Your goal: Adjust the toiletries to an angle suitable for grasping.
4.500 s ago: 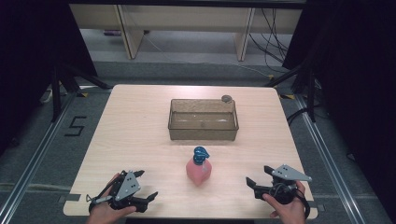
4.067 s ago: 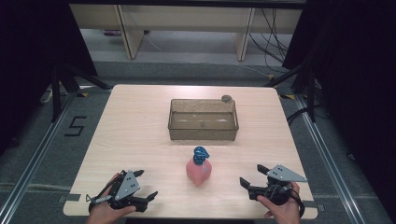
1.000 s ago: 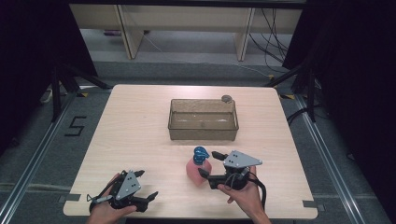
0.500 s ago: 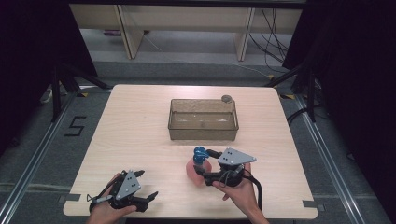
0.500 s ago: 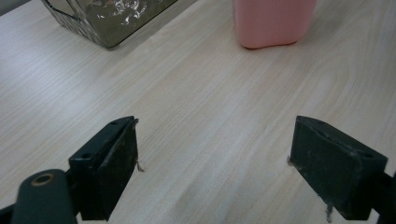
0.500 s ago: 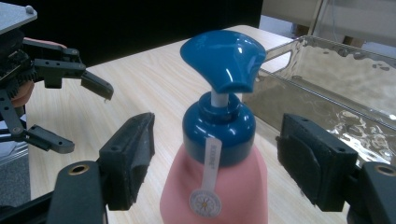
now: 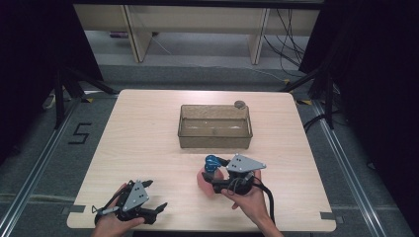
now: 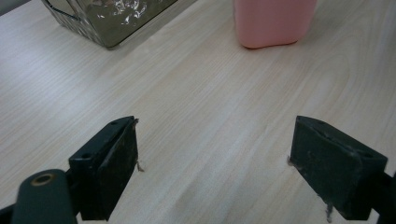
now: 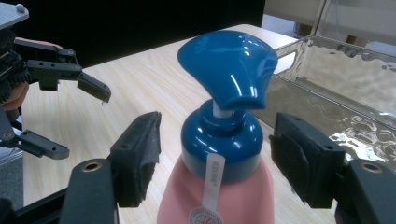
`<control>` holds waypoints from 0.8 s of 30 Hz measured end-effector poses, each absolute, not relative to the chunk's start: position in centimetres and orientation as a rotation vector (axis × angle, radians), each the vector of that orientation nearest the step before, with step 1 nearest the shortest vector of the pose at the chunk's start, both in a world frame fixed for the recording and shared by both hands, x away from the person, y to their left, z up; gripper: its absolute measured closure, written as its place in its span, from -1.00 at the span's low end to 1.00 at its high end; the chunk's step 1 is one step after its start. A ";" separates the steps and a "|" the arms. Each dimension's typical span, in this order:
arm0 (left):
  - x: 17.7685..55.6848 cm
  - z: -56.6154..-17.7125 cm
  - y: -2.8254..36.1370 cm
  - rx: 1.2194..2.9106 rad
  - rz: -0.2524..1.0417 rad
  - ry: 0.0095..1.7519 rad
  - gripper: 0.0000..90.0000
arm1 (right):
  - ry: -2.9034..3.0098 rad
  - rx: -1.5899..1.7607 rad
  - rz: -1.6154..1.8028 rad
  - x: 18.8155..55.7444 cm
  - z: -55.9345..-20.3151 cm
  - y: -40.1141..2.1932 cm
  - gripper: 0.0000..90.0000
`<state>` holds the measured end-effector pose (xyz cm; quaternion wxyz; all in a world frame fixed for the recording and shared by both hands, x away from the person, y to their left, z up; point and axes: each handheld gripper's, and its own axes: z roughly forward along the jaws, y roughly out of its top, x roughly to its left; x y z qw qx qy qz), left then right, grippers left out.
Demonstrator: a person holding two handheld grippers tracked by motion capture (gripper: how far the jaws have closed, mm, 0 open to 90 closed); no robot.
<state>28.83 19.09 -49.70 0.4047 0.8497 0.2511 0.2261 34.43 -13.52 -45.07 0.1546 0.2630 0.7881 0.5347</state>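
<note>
A pink soap bottle (image 7: 202, 180) with a blue pump head (image 7: 213, 162) stands upright on the table, in front of the clear bin (image 7: 215, 139). My right gripper (image 7: 210, 182) is open, one jaw on each side of the bottle's neck. In the right gripper view the bottle (image 9: 219, 140) fills the gap of that gripper (image 9: 222, 156), and a small space shows between each pad and the blue collar. My left gripper (image 7: 155, 194) rests open near the table's front left. In its own view that gripper (image 8: 212, 163) holds nothing, and the bottle's base (image 8: 273, 21) stands ahead.
The clear rectangular bin (image 8: 107, 18) sits at the middle of the wooden table (image 7: 138, 138). A small grey round object (image 7: 240, 104) lies at the bin's far right corner. The left gripper (image 9: 56, 102) lies beyond the bottle in the right gripper view.
My right gripper has travelled left from the table's front right corner to the bottle, and its jaws now straddle the neck. The left gripper and the bottle have stayed in place.
</note>
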 end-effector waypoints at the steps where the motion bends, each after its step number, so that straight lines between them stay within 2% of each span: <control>1: 28.8 -49.7 19.1 2.144 0.570 0.635 -0.67 | 2.252 0.767 1.531 34.4 -45.1 -13.5 -0.23; 24: 29.0 -49.7 18.5 2.111 0.561 0.654 -0.67 | 2.295 0.735 1.530 35.0 -45.5 -12.4 -0.14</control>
